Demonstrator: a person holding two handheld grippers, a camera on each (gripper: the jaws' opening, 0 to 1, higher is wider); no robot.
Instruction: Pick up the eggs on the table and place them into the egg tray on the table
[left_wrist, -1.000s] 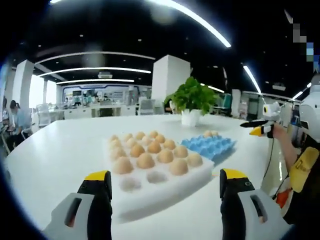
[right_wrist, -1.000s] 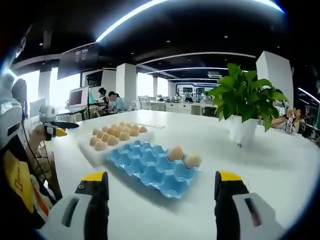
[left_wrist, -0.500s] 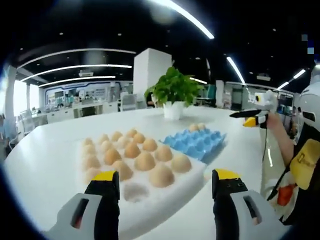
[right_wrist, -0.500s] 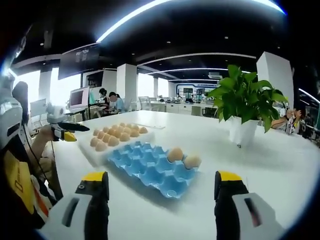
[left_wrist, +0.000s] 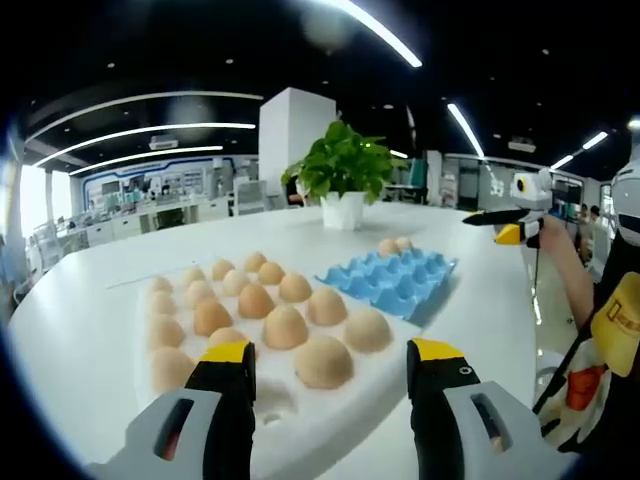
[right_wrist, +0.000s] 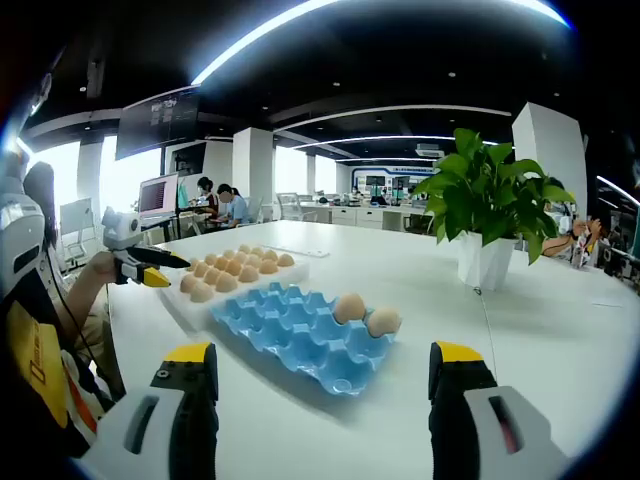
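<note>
Here left gripper (left_wrist: 330, 365) gaped wide, empty, straddling near-edge brown egg (left_wrist: 324, 361) in white foam holder (left_wrist: 330, 410); I judged: close gently, lift straight. Right gripper (right_wrist: 325, 372) spread, empty, before blue egg tray (right_wrist: 290, 335).

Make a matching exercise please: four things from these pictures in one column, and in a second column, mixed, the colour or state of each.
Things:
1. egg tray
2. foam block
3. plant
4. left gripper

Colour or state:
A. white, carrying many eggs
B. green leaves, in a white pot
C. open, one egg just beyond its yellow tips
D. blue, with two eggs at one corner

Pairs: 1-D, 2-A, 3-B, 4-C
</note>
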